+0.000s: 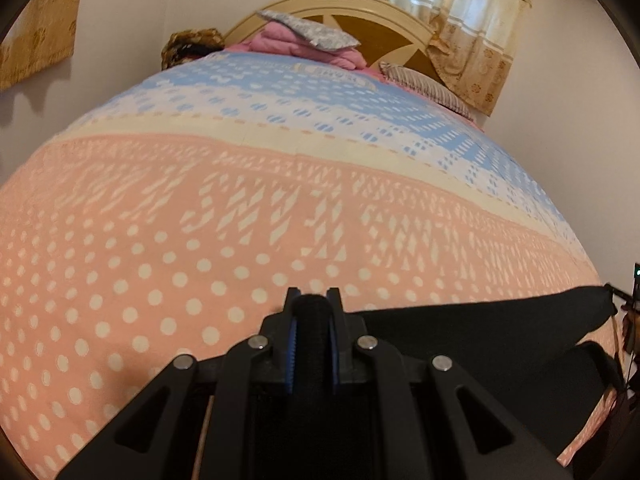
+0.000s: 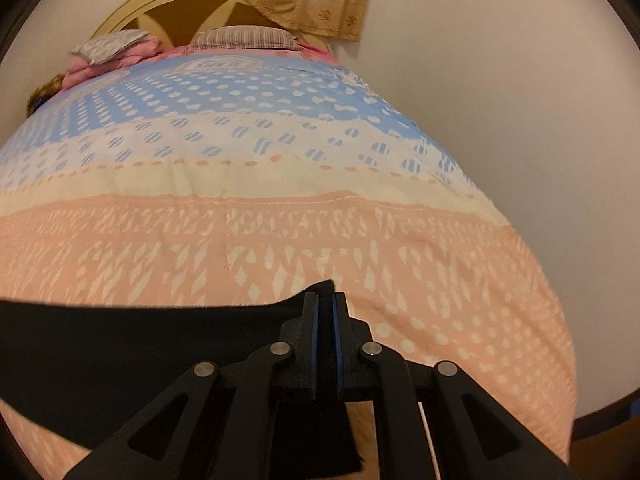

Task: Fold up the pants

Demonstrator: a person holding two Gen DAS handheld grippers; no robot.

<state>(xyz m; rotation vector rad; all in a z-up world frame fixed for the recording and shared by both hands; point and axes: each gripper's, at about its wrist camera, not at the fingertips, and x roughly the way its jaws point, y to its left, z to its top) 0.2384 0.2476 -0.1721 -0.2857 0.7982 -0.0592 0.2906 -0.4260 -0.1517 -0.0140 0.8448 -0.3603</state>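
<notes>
The left gripper [image 1: 312, 300] pinches a thick roll of the black pants [image 1: 500, 320] between its blue-padded fingers [image 1: 294, 344]. The right gripper [image 2: 325, 304] has its fingers [image 2: 314, 344] pressed together on another edge of the same cloth (its corner pokes up past the tips). The pants stretch between the two, over the near edge of the bed's peach polka-dot bedspread [image 1: 160, 260]. Pillows [image 2: 244, 38] lie by the headboard [image 2: 168, 8].

A home bedroom: bed [image 1: 200, 240] under a pink-and-blue bedspread, arched wooden headboard [image 1: 384, 20] at upper centre, pillows [image 2: 244, 38], patterned curtains [image 1: 472, 12] at upper right.
</notes>
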